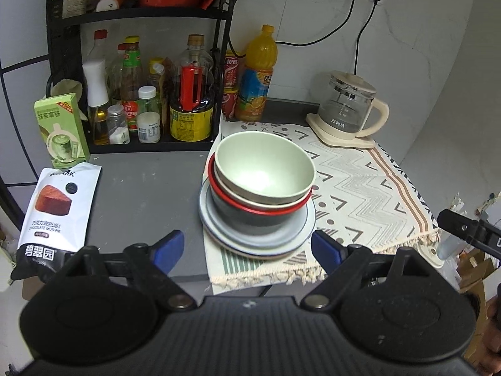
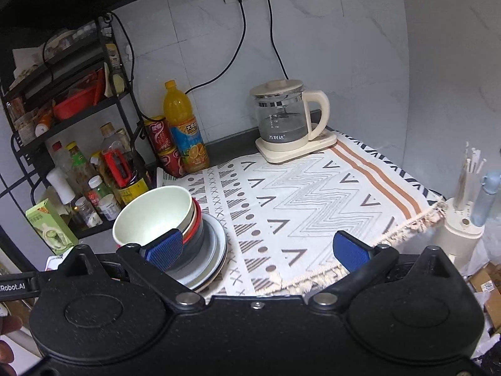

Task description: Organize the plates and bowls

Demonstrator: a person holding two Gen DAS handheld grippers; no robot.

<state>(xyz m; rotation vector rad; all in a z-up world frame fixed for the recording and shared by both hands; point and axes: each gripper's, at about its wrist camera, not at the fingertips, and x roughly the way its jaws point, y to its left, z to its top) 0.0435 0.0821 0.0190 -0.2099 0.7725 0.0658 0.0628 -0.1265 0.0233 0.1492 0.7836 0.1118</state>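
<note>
A pale green bowl (image 1: 263,166) sits on top of nested bowls, one with a red rim (image 1: 250,208), on stacked grey-blue plates (image 1: 300,228) at the left edge of a patterned cloth (image 1: 360,188). My left gripper (image 1: 247,250) is open and empty, just in front of the stack with its blue pads either side. In the right wrist view the same green bowl (image 2: 153,213) and plates (image 2: 213,244) lie at the lower left. My right gripper (image 2: 258,249) is open and empty over the cloth (image 2: 313,194), its left pad beside the stack.
A black rack with sauce bottles (image 1: 191,94) stands back left. An orange drink bottle (image 1: 258,72), red cans and a glass kettle (image 1: 347,109) stand at the back. A green box (image 1: 61,128) and snack bag (image 1: 59,203) lie left. A utensil holder (image 2: 463,219) stands right.
</note>
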